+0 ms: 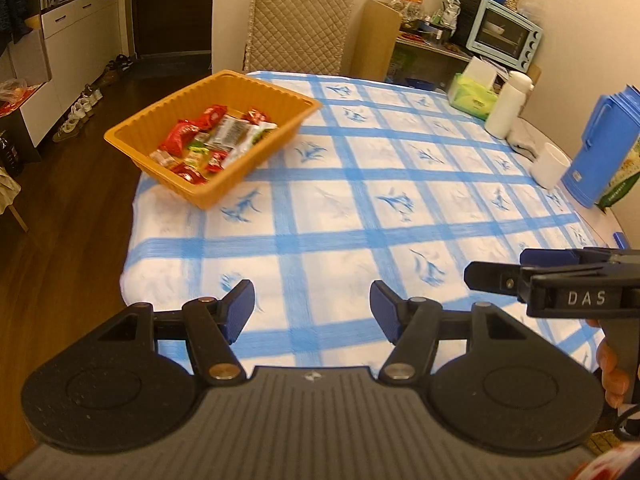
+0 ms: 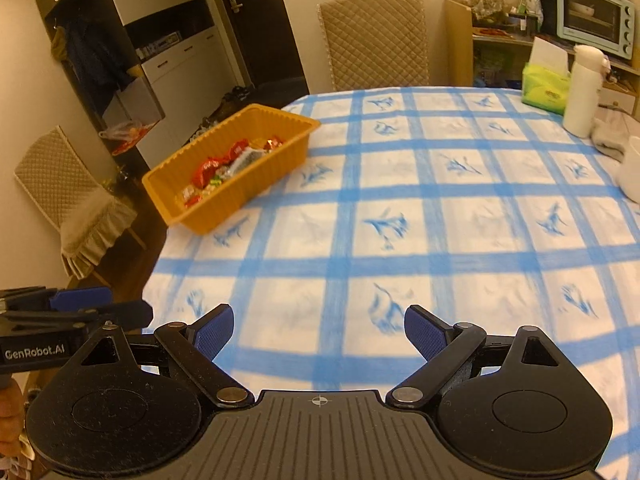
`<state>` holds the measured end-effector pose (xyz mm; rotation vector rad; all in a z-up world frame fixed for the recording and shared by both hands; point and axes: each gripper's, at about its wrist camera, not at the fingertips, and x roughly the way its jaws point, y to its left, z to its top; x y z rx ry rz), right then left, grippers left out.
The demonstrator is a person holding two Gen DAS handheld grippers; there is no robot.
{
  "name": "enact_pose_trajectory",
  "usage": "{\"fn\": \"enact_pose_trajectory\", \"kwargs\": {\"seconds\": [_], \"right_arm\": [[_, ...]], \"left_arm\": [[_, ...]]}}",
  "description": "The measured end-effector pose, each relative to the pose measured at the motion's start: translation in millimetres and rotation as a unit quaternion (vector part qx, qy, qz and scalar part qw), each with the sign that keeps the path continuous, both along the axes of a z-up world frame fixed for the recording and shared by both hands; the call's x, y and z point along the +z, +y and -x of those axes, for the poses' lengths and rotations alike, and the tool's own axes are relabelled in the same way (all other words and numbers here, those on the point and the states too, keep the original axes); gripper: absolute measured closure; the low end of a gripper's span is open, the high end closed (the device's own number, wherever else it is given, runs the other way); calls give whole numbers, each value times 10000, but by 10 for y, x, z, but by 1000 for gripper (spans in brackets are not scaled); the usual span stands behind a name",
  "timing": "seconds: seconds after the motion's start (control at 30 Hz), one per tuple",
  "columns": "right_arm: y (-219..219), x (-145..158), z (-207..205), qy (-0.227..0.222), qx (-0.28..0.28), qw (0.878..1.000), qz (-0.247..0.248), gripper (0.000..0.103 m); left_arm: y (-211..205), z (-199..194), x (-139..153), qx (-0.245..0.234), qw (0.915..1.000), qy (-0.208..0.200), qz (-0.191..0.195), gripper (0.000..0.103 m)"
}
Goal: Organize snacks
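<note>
Surface point(image 1: 360, 216): blue-checked cloth, bare in the middle.
Tray point(image 1: 160, 118): far-left corner, snacks point(image 1: 208, 140) inside.
Left gripper point(image 1: 312, 308): half open, empty.
Right gripper point(image 2: 318, 330): wide open, empty.
Progress: apparently finished; no loose snacks visible.

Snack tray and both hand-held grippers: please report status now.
Left hand-held gripper open, empty. Right hand-held gripper open, empty. Orange tray at table corner, wrapped snacks inside. Tablecloth between bare, nothing blocking.

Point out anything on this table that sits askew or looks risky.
The orange tray of wrapped snacks sits skewed to the checked tablecloth, with its near corner past the table's left edge. No snacks lie spilled on the cloth.
</note>
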<state>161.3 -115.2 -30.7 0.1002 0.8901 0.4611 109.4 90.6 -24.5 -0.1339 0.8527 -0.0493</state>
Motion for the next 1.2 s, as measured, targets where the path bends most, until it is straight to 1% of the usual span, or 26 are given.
{"fn": "enact_pose_trajectory", "kwargs": {"seconds": [0.2,0.5,1.2], "right_arm": [[-255,-19,233,62,-39,10000,27,11],[-479,-50,407,118,-142,9998,47,11],[-617,-41,484,133,-272,9995,24,11]], "left_arm": [[-262,174,-8,-103,9999,-1,24,42],[-491,326,-22,-201,9998,5,26,41],[-595,357,-10,-305,9995,-31,31,41]]}}
